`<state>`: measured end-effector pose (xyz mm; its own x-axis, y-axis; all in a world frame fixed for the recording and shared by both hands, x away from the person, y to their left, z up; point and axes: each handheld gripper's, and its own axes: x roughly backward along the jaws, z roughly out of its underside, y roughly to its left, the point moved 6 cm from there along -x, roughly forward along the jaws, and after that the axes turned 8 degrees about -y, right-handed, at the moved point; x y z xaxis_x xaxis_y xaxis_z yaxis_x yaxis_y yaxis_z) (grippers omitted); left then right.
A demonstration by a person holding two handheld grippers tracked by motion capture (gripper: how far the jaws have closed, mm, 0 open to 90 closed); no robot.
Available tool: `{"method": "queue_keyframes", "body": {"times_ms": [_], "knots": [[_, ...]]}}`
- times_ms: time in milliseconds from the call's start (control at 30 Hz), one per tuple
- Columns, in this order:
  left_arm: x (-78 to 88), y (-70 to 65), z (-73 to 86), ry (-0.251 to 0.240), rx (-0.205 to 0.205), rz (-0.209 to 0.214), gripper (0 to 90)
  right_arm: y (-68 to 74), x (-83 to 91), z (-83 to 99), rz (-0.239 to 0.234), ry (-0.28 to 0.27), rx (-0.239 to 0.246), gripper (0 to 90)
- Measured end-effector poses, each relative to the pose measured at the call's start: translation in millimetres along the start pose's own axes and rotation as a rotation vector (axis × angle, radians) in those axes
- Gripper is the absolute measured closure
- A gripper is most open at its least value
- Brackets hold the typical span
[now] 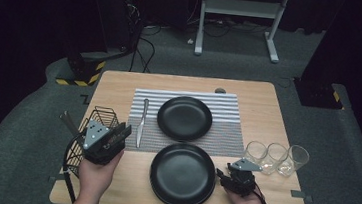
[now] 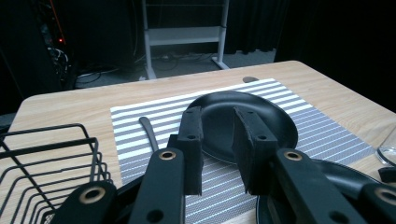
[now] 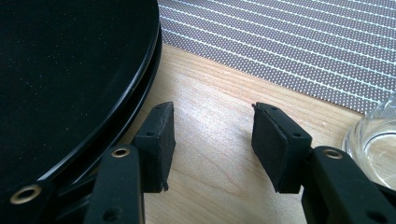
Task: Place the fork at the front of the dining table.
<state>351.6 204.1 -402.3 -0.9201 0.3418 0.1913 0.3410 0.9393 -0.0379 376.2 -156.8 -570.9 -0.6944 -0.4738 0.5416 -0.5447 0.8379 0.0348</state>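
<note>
bench [image 1: 269,105]: pale wood, carrying a place setting that is looking partly laid. landmark for all notes below: the striped placemat [image 1: 226,136], lying at the bench's middle.

stack of black plates [image 1: 182,175]: sitting just off the placemat's near edge, touching the bare wood. the right claw's camera is showing two rims, one on the other. probably waiting there as stock for further settings.

single black plate [image 1: 184,118]: resting on the placemat, centred, upright, so one plate is already serving as the setting's core.

wire basket [image 1: 99,117]: standing off the placemat's left edge, near the bench's rim. a handle is poking out of it, so i am judging it to be the cutlery supply.

left claw [image 2: 218,116]: hovering between the basket and the placemat's left edge, pointing across the placemat toward the single plate. jaws are standing narrowly apart with nothing between them.

right claw [image 3: 212,116]: sitting low over bare wood just off the placemat's near right corner, beside the stack's rim. jaws are standing moderately wide and are gripping nothing, likely parked out of the way.

three glasses [image 1: 276,159]: lining up in a row off the placemat's right near corner, clear of the plates.

knife [image 1: 141,123]: lying flat on the placemat's left strip, lengthwise beside the single plate, not touching it, just ahead of the left claw. it is lying free of both claws.
</note>
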Motion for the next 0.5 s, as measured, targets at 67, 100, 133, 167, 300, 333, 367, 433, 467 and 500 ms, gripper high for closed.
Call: {"method": "queue_keyframes", "body": {"times_ms": [67,100,133,167,300,333,367,433,467,500], "knots": [[0.8,1.2,-0.6,-0.001,-0.003,-0.005,72.9,0.0,-0.1,0.0,0.0,0.0,0.0,49.0],[1.2,2.1,-0.8,-0.001,-0.008,-0.006,73.4,0.0,-0.1,0.0,0.0,0.001,-0.001,49.0],[1.6,2.6,-1.0,0.0,-0.01,-0.006,74.8,0.0,-0.1,0.0,0.0,0.001,-0.001,49.0],[1.6,2.6,-1.0,0.0,-0.01,-0.006,75.4,0.0,-0.1,0.0,0.0,0.001,-0.001,49.0],[2.2,4.6,-1.5,0.005,-0.026,-0.015,77.1,-0.1,-0.1,0.0,0.0,0.001,-0.002,49.0],[2.6,5.4,-1.9,0.004,-0.028,-0.019,77.1,-0.2,0.1,0.0,0.0,0.0,-0.003,49.0],[3.7,7.2,-2.3,0.002,-0.028,-0.025,77.1,-0.2,0.1,0.0,0.0,0.0,-0.004,49.0],[4.3,8.2,-2.7,0.0,-0.028,-0.029,77.1,-0.2,0.1,0.0,0.0,0.0,-0.003,49.0],[6.0,10.4,-3.3,-0.006,-0.025,-0.037,77.0,-0.2,0.1,0.0,0.001,-0.001,-0.002,49.0],[6.0,10.4,-3.3,-0.006,-0.025,-0.037,77.0,-0.2,0.1,0.0,0.001,-0.001,-0.002,49.0]]}}
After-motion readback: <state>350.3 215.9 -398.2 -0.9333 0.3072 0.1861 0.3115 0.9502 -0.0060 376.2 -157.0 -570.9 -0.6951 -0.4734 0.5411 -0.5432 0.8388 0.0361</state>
